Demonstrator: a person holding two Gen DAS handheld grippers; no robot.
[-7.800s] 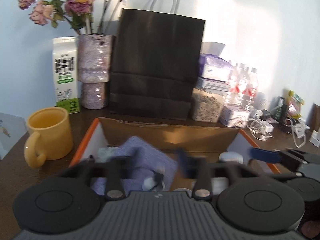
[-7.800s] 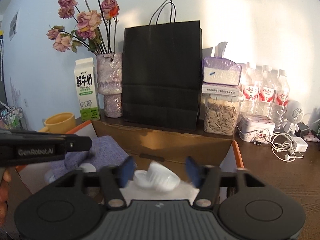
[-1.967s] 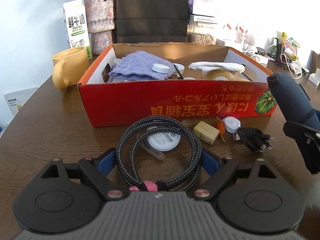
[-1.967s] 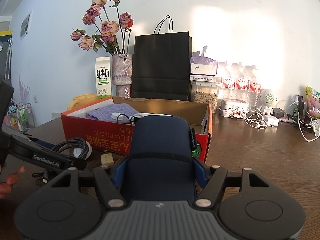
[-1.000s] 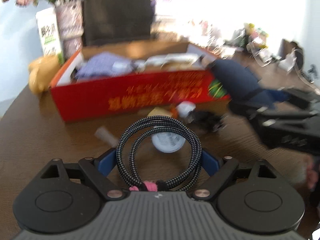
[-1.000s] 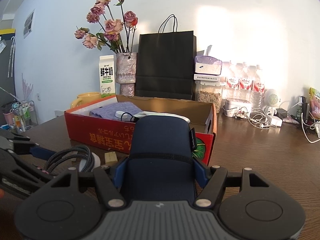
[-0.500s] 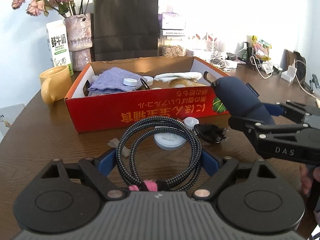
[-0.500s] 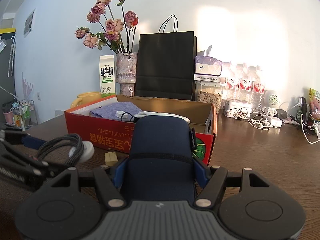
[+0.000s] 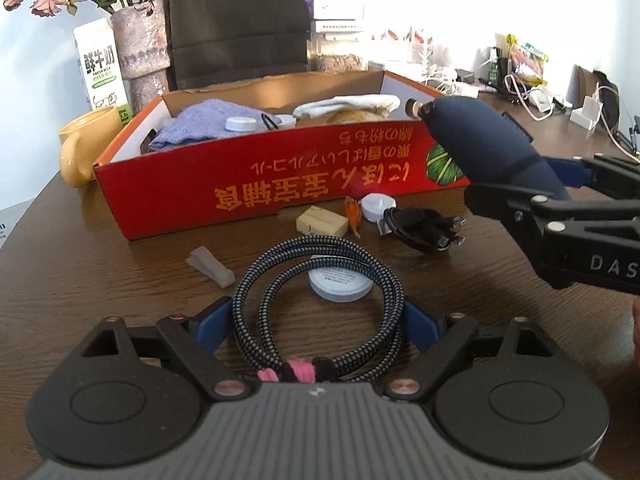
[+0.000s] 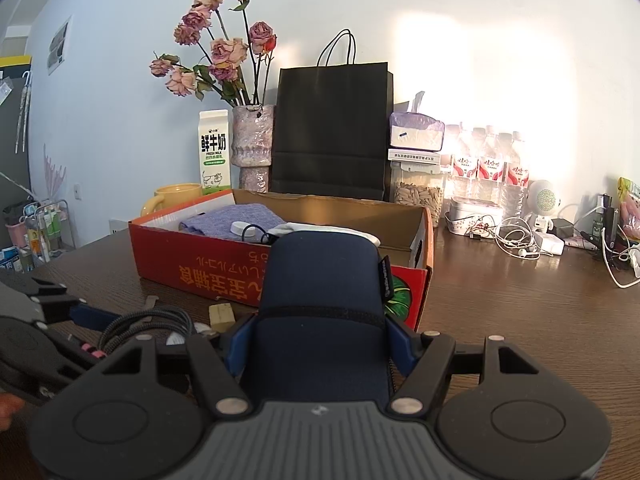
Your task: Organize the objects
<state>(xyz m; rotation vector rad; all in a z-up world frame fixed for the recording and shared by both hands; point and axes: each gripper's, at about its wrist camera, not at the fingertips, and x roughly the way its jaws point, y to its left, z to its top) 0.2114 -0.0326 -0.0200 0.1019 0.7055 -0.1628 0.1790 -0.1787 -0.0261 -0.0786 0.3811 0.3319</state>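
Left wrist view: the left gripper (image 9: 318, 326) has its jaws clamped across a coiled braided cable (image 9: 320, 300), low at frame centre over the counter (image 9: 100, 280) — likely bound for the red box (image 9: 280, 184) above it. The coil's tied end is partly hidden.

Right wrist view: the right gripper (image 10: 316, 344) grips a navy pouch (image 10: 322, 300) — its contents unseen — blocking the box's (image 10: 192, 260) near wall.

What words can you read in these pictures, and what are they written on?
"FRESH MILK", under big Chinese characters: white and green milk carton.
"DAS": black arm of the right gripper, cut off at the picture's edge.
Orange characters, upside down: red cardboard box; I cannot read them.
Round pale blue lid: print too small.
Red labels on the clear water bottles: too blurred.
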